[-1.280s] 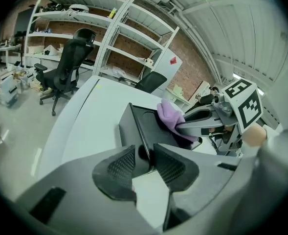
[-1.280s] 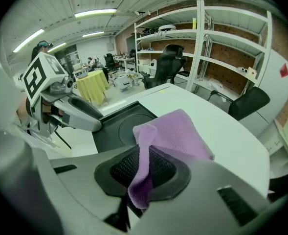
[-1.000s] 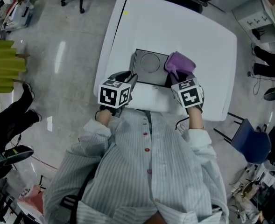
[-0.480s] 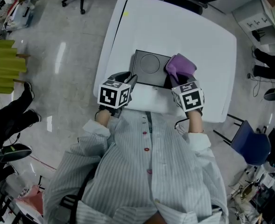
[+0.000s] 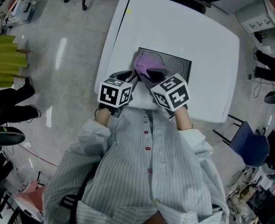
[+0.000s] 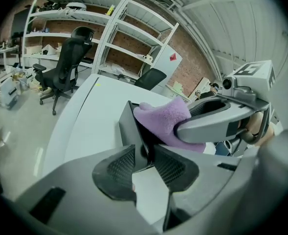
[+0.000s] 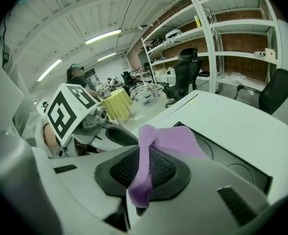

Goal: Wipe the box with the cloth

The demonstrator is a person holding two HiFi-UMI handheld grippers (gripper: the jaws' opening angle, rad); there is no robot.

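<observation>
One white table [image 5: 188,27] carries one flat dark box [image 5: 178,70], which lies close to the tabletop's near edge, nearer its left edge than its right. Two ring outlines show on the box's top face. One purple cloth [image 5: 148,62] lies bunched on the left end of the box.

There are two grippers, each with one marker cube. The left gripper [image 5: 133,80] sits at the box's near left corner. In the left gripper view its two mesh-padded jaws are closed narrowly on the thin edge of the box [image 6: 129,126], with the cloth [image 6: 163,119] just beyond them. The right gripper [image 5: 149,76] sits just beside the left one. In the right gripper view its jaws [image 7: 144,173] are pinched on a fold of the cloth [image 7: 170,140], which drapes forward onto the box [image 7: 232,160]
</observation>
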